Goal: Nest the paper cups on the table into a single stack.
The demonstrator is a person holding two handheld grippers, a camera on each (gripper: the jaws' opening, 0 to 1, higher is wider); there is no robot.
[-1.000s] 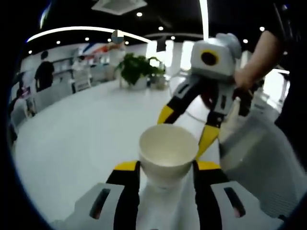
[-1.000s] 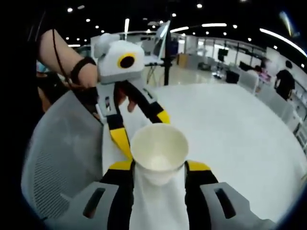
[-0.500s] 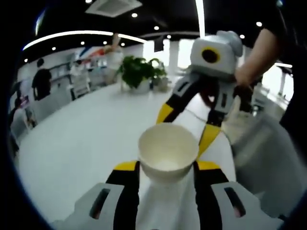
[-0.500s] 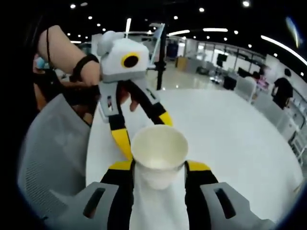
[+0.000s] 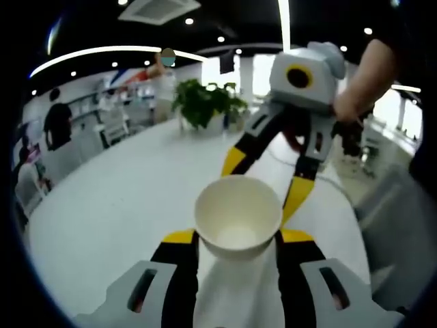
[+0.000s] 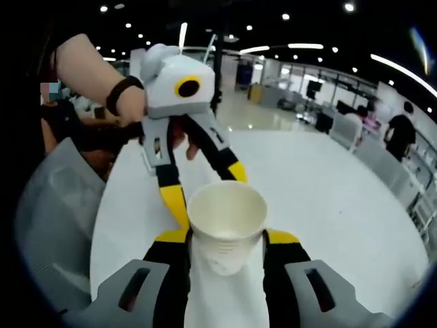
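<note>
A white paper cup (image 5: 237, 217) sits mouth-up between my left gripper's (image 5: 237, 238) yellow-tipped jaws, which press on its sides. From the right, the right gripper (image 5: 266, 179) reaches in, its yellow tips at the cup's far rim, held by a person's hand (image 5: 351, 109). In the right gripper view a white paper cup (image 6: 227, 220) with a faint print stands between my right gripper's (image 6: 227, 238) jaws, gripped at its sides. Beyond it, the left gripper (image 6: 205, 188) has its tips against the far rim. I cannot tell whether both views show one cup. The cup is empty inside.
A round white table (image 5: 116, 205) spreads below and to the left; its surface (image 6: 328, 198) also runs right in the right gripper view. A grey mesh chair back (image 6: 51, 225) stands at the left edge. A potted plant (image 5: 205, 102) and people stand far behind.
Both views have drifted slightly, so the chair and background sit differently. Each cup stays in the jaws and the facing gripper keeps its place at the rim.
</note>
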